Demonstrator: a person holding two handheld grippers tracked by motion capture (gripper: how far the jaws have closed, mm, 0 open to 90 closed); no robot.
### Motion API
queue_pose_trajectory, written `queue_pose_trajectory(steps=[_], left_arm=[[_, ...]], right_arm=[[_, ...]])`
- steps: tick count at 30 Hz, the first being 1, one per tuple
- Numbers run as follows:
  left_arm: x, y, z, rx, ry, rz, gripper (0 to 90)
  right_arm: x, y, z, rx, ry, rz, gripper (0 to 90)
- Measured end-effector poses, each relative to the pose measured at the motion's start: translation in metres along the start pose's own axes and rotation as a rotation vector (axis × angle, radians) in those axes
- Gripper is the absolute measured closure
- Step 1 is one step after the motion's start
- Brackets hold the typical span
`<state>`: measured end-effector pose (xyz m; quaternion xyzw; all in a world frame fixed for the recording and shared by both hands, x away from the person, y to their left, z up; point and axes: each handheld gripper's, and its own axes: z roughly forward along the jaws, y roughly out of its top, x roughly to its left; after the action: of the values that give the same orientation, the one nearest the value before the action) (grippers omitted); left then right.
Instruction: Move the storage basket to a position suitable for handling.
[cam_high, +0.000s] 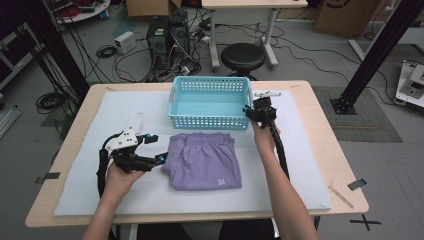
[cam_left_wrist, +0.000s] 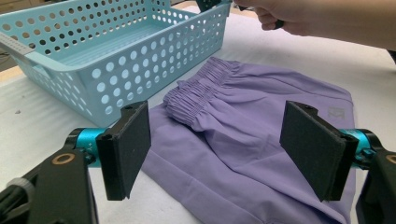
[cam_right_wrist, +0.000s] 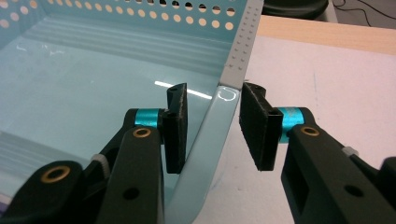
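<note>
Tongs first, from the left: the left gripper (cam_high: 154, 148) sits at about nine o'clock on the table (cam_high: 330, 150), held in the person's left hand (cam_high: 120, 175), with its jaws spread wide and nothing between them. In the left gripper view the two black pads (cam_left_wrist: 128, 147) stand well apart, and the purple shorts (cam_left_wrist: 252, 140) lie beyond and between them, untouched. From above, that gripper's tips point toward three o'clock, just beside the left edge of the shorts.

At the centre of the white mat (cam_high: 100, 195), the shorts (cam_high: 202, 160) lie folded flat into a rough rectangle. Their long axis runs from twelve to six o'clock, the gathered elastic waistband at the twelve o'clock end, nearest the basket, and the hem with a small pale logo at the six o'clock end.

Just past the waistband, at twelve o'clock, stands the light blue perforated basket (cam_high: 210, 122), its long axis crossing from nine to three o'clock; it touches or nearly touches the shorts.

At about two o'clock, the right gripper (cam_high: 250, 114) is held by the right hand (cam_high: 264, 135) at the basket's near right corner. In the right gripper view its jaws straddle the basket's rim (cam_right_wrist: 219, 116), one pad (cam_right_wrist: 176, 126) inside against the wall, the other outside with a gap, so they are parted, not clamped.
</note>
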<state>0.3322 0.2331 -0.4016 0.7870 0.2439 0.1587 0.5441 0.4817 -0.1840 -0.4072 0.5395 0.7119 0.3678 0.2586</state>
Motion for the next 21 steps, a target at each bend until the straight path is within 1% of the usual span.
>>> queue_pose_trajectory(steps=[5, 15, 20, 21], left_arm=[[0.000, -0.001, 0.000, 0.000, 0.000, -0.003, 24.7], [0.001, -0.001, -0.001, -0.004, 0.000, -0.004, 24.7], [0.001, -0.002, -0.001, -0.002, 0.000, -0.004, 24.7], [0.001, -0.002, -0.001, -0.001, 0.002, -0.003, 24.7]], right_arm=[[0.008, 0.002, 0.003, 0.004, 0.010, -0.010, 64.2], [0.016, 0.005, 0.007, 0.005, 0.021, -0.034, 64.6], [0.018, 0.005, 0.007, 0.007, 0.019, -0.030, 64.8], [0.018, 0.005, 0.007, 0.006, 0.019, -0.036, 64.8]])
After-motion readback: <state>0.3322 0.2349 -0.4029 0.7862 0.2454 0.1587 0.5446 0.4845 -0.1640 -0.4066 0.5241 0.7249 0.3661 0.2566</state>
